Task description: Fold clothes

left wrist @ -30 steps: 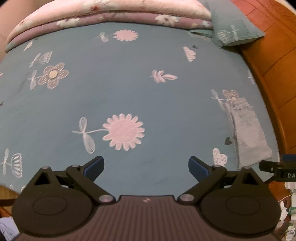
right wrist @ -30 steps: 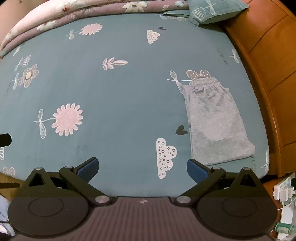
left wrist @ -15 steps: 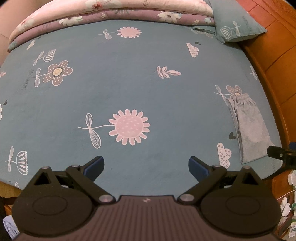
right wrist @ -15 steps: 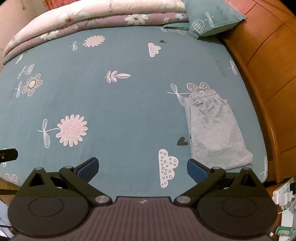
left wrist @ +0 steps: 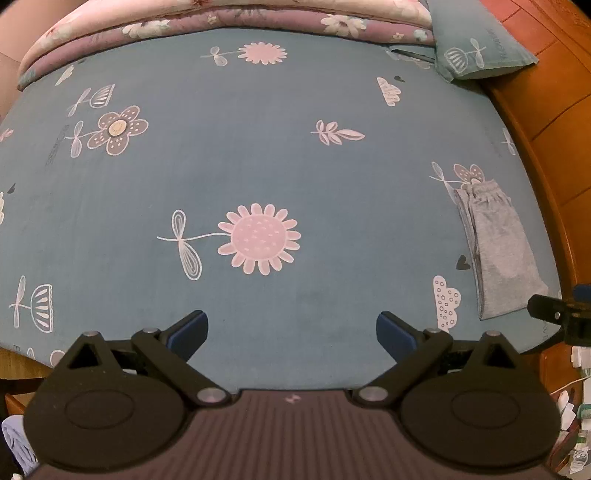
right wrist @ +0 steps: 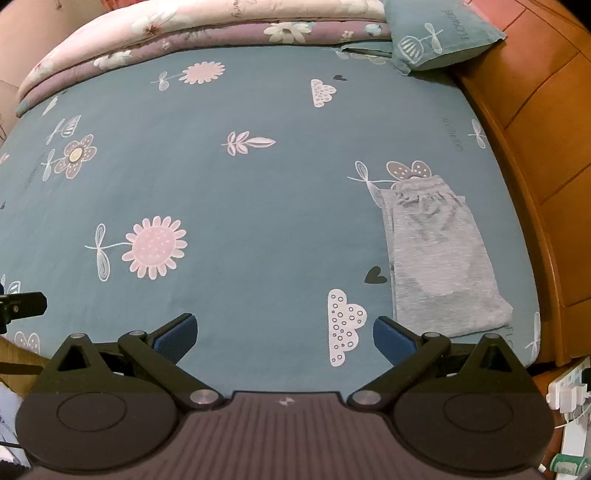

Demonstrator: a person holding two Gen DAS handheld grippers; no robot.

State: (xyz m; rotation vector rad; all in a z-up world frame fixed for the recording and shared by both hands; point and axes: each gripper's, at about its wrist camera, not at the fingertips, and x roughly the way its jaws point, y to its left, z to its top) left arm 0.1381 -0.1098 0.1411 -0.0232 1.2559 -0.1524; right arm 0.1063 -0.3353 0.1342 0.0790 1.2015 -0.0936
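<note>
1. In the right wrist view the folded grey garment (right wrist: 439, 258) lies at the right of the frame on the teal bed sheet (right wrist: 258, 192), its long axis running from lower right up toward the gathered waistband at mid right.
2. Our right claw (right wrist: 282, 334) hangs released and empty, jaws wide; the garment's near hem sits just above and to the right of its right blue pad, apart from it.
3. In the left wrist view the same garment (left wrist: 498, 251) is pushed to the far right edge of the frame, well apart from our left claw (left wrist: 291, 332), which is also released and empty.
4. We judge the right claw the nearer by a clear margin.
5. The garment lies close to the bed's right edge, with the wooden bed frame (right wrist: 535, 184) just beyond, so room there is tight.
6. Centre and left of the frame, the sheet is bare; the pillow (right wrist: 439, 33) and folded quilt (right wrist: 184, 29) stay at the top.
</note>
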